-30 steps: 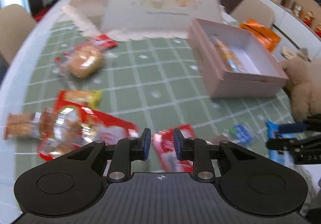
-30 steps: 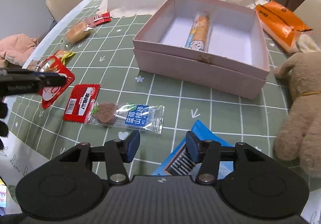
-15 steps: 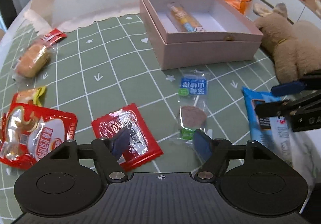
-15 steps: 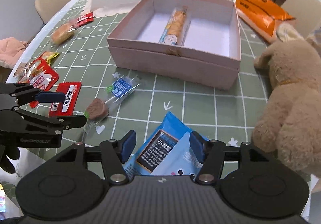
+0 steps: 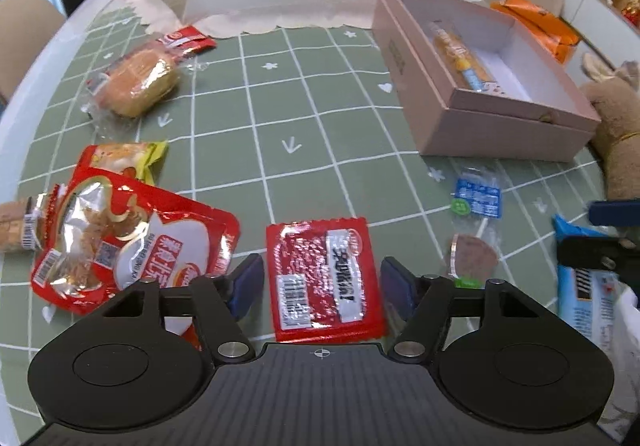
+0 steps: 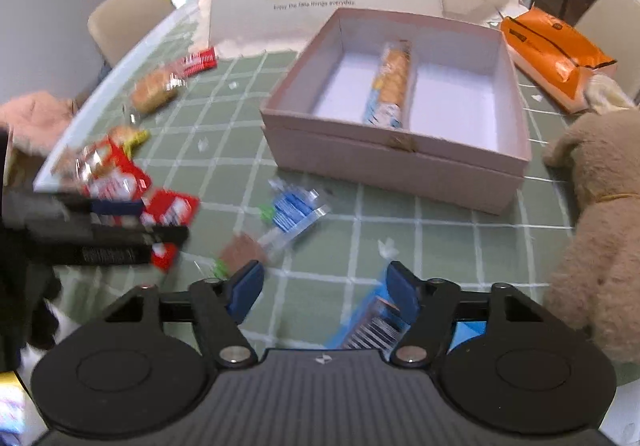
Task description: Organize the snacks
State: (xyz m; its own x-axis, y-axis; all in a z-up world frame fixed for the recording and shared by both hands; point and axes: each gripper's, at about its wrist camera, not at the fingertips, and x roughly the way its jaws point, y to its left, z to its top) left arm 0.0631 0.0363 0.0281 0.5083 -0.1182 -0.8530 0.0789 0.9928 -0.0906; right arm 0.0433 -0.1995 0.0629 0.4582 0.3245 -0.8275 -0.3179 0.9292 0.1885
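**Hovering over the red sachet, both jaws apart**

Hovering low, your left gripper (image 5: 322,280) sits right over the flat red sachet (image 5: 322,278), which lies on the green checked counter (image 5: 280,106) between the blue pads. The jaws have just been narrowing from a wider spread, yet they stand apart and neither pad presses the sachet. Just to its left is the big red-and-silver snack bag (image 5: 128,242); to its right, the lollipop in a clear wrapper (image 5: 474,230).

Your right gripper (image 6: 324,292) has its jaws apart too, and they've just been widening. Only bare counter shows between them. The blue snack packet (image 6: 372,326) lies under the right-hand pad; whether they touch, you can't tell from here.

Farther back, the pink box (image 6: 400,162) stands open with one long biscuit pack (image 6: 390,86) lying down its middle. A wrapped bread roll (image 5: 138,82) rests near the counter's far left, orange packs (image 6: 552,54) behind the box, a plush toy (image 6: 600,206) on the right.
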